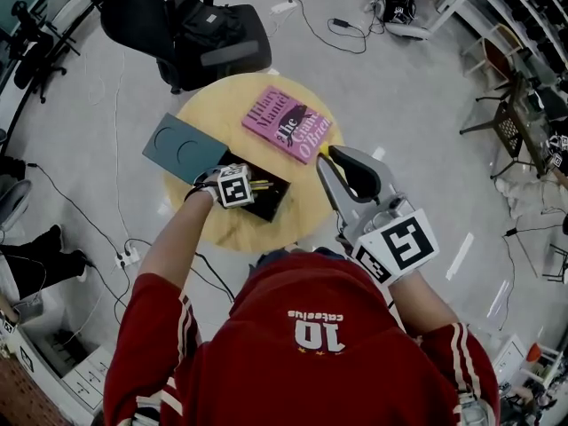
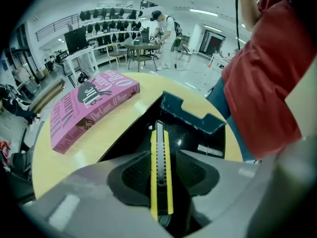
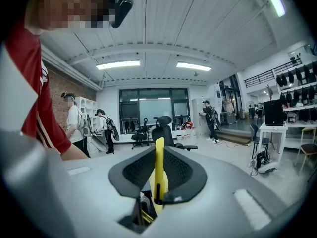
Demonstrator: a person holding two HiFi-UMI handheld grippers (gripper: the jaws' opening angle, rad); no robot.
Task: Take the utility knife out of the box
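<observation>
On the round wooden table (image 1: 244, 231) the black box (image 1: 273, 204) stands open. Your left gripper (image 2: 161, 182) straddles the yellow utility knife (image 2: 160, 152) lying inside, jaws apart, not pinching. Your right gripper (image 3: 157, 182) clamps a slim yellow tool (image 3: 159, 157). Gripping and lifting remain

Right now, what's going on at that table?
A person in a red top works two hand-held claws over a round wooden table. The left claw points down into the open black box, its jaws either side of a yellow-and-grey utility knife lying there. Whether they grip it yet is unclear. The right claw is held up clear of the box, shut on a thin yellow tool. A teal lid and a pink book lie on the table.
</observation>
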